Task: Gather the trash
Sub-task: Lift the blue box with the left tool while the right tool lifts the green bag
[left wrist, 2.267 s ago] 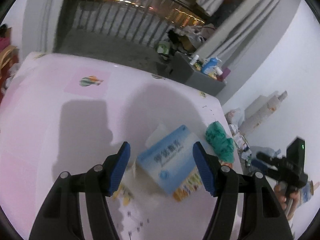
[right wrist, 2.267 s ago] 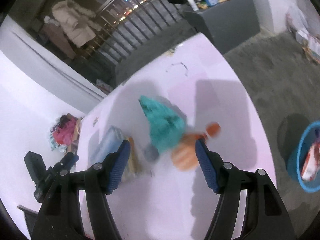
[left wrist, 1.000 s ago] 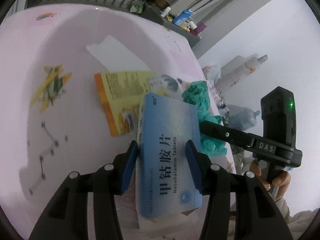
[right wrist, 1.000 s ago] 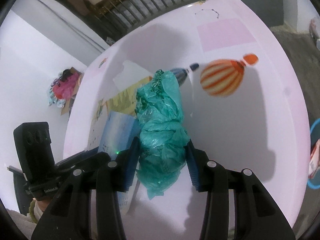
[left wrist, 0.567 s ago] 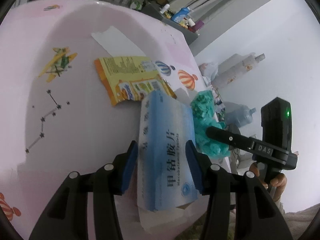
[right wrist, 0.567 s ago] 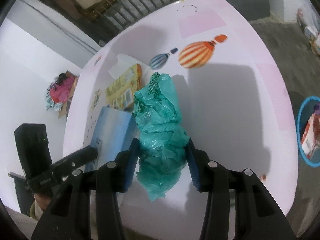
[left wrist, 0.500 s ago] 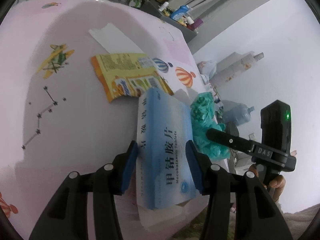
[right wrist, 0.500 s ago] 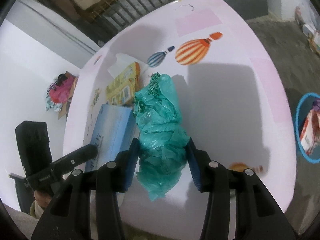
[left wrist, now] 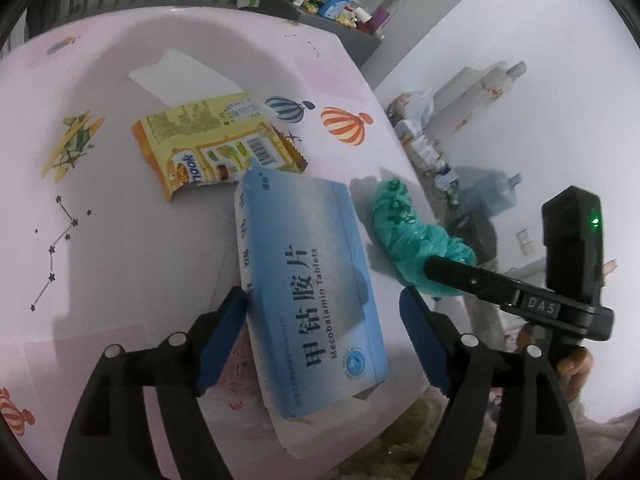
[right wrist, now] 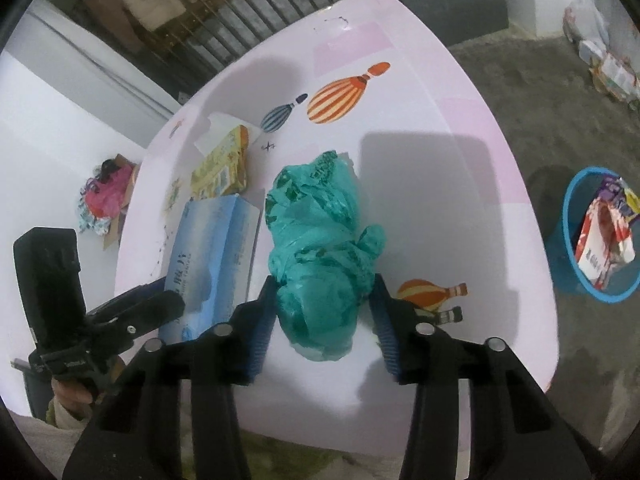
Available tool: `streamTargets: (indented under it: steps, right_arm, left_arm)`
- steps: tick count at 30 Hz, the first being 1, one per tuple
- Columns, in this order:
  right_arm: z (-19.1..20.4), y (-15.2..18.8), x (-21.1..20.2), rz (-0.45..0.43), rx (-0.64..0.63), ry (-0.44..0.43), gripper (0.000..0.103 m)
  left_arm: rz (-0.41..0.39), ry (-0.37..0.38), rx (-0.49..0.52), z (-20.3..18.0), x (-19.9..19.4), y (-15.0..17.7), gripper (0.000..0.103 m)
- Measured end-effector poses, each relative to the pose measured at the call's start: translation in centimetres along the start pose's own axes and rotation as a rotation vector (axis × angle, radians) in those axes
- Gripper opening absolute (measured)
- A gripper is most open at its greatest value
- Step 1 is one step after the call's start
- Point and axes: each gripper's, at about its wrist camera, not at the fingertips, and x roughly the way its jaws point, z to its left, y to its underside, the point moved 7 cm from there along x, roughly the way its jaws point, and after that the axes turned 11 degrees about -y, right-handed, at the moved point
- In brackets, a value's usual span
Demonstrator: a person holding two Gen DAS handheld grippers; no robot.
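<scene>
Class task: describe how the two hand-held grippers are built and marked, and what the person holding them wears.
Each hand-held gripper, left and right, has black plastic fingers with silver screws and blue ribbed pads. The right one's black body carries a white "DAS" label and a green light. A light fuzzy sleeve shows at the wrist.

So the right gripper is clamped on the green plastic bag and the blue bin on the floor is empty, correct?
Not quite. The right gripper is clamped on the green plastic bag, but the blue bin on the floor is not empty: the right wrist view shows packaging already inside it.
</scene>
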Motion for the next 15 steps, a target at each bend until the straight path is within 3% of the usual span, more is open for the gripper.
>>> streamTargets:
  steps: [7,15]
  right_arm:
    - [-2.1,0.6,-2.2,-0.038,0.046,-0.003,0.04]
    - [-3.1,1.9,-3.4,-0.051,0.084,-0.045,0.043]
  left_arm:
    - [0.011,-0.107,0.072,-1.3,1.4,-0.2,0.081]
    - [0.024,-0.117,0.127,-2.4,2.7,0.1,0.081]
